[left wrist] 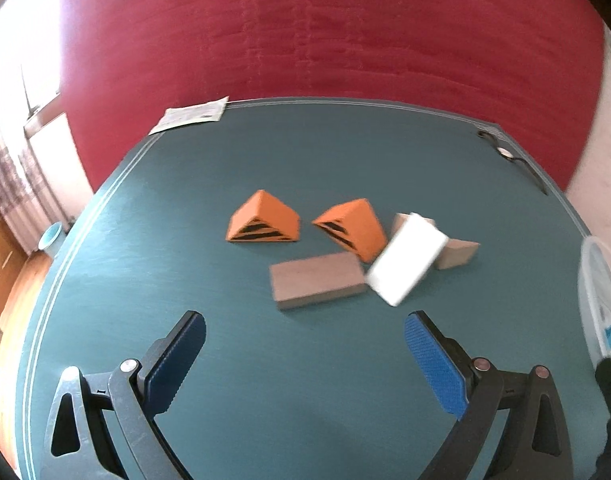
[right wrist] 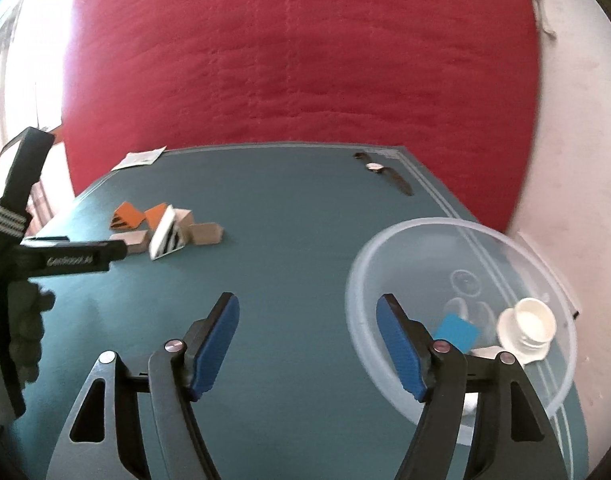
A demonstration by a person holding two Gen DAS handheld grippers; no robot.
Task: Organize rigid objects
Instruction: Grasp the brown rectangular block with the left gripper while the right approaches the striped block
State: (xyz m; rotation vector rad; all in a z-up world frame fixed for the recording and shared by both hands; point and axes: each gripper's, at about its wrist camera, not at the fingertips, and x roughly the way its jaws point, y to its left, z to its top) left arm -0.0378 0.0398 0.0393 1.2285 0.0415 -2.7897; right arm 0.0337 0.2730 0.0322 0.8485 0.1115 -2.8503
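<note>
Several small blocks lie clustered on the teal table. Among them are two orange wedges with black stripes, a white wedge, a flat grey-brown block and a tan block. My left gripper hangs open just short of them, with nothing between its fingers. In the right wrist view the same cluster, led by the white wedge, sits far left. My right gripper is open and empty, beside a clear plastic bowl. The bowl holds a white cup-shaped piece and a blue card.
A wristwatch lies near the table's far right corner, and a paper sheet near the far left corner. The left gripper's body crosses the left of the right wrist view. A red quilted cover rises behind the table.
</note>
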